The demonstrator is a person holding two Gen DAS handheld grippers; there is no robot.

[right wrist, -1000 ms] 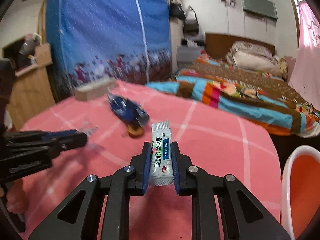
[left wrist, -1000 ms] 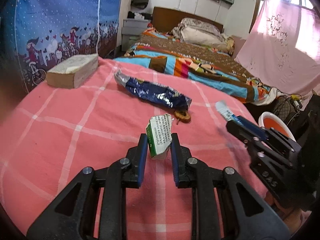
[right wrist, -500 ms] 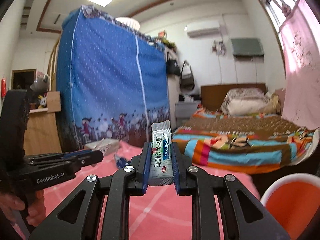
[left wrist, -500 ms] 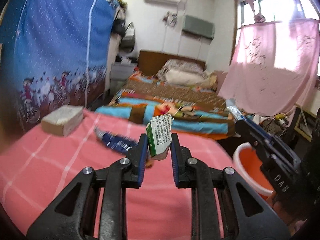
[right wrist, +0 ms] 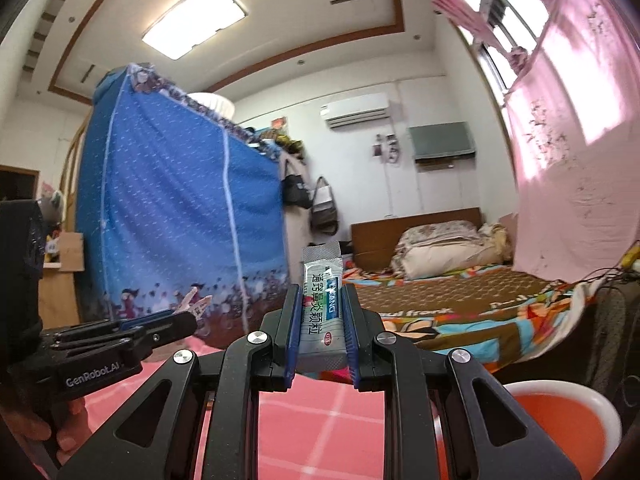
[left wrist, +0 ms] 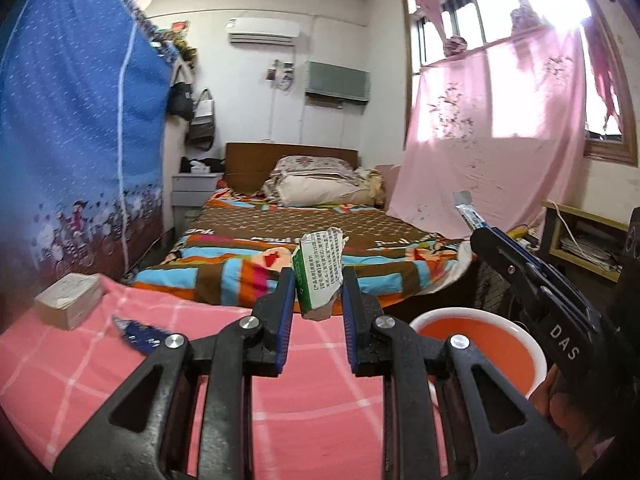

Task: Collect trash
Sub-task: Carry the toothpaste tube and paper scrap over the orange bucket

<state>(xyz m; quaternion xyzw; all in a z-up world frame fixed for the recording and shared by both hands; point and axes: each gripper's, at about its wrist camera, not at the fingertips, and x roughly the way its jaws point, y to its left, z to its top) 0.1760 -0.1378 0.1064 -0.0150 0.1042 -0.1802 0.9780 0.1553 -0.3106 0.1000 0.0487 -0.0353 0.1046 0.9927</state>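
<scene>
My left gripper [left wrist: 317, 286] is shut on a torn green-and-white paper packet [left wrist: 320, 270], held up above the pink checked tablecloth [left wrist: 120, 364]. My right gripper [right wrist: 320, 300] is shut on a grey-and-white sachet [right wrist: 323, 308] with blue print, held upright in the air. In the left wrist view the right gripper [left wrist: 476, 236] reaches in from the right, above an orange bin with a white rim [left wrist: 476, 344]. The same bin [right wrist: 560, 420] shows low at the right of the right wrist view. A blue foil wrapper [left wrist: 140, 334] lies on the cloth.
A beige tissue pack [left wrist: 68, 298] sits at the table's far left. Beyond the table are a bed with a colourful blanket [left wrist: 304, 248], a blue fabric wardrobe [left wrist: 80, 140] and a pink curtain [left wrist: 492, 148]. A person's hand [right wrist: 60, 428] holds the left gripper.
Both grippers rose and tilted up from the tabletop, keeping their packets. The views swung from the cloth toward the room, and the orange bin came into sight below the right gripper.
</scene>
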